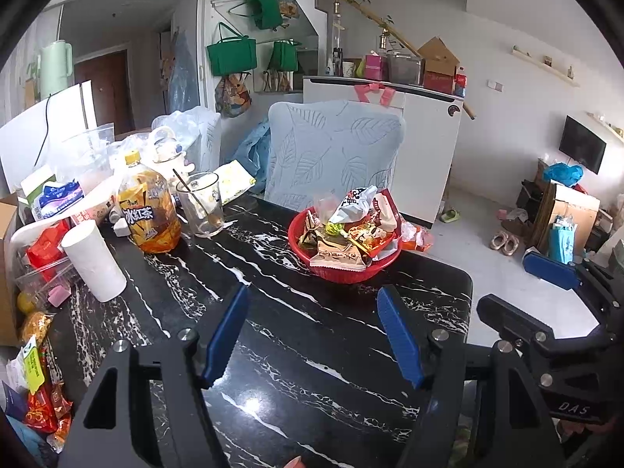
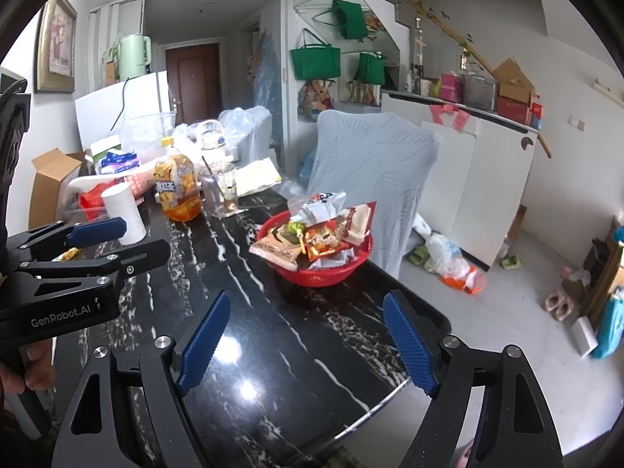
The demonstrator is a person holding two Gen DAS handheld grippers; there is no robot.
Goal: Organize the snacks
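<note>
Red basket (image 1: 343, 273) at 12 o'clock, heaped snack packets (image 1: 351, 226) hiding its inside. Left gripper (image 1: 316, 335) and right gripper (image 2: 304, 341) hover over black marble table (image 1: 304, 351), jaws spread, empty.

"GenRobot.AI" is being shown on the left claw (image 2: 97, 230) body, "DAS" on the right claw (image 1: 518, 284) body, and "冰红茶" on the tea bottle (image 1: 146, 210).
</note>
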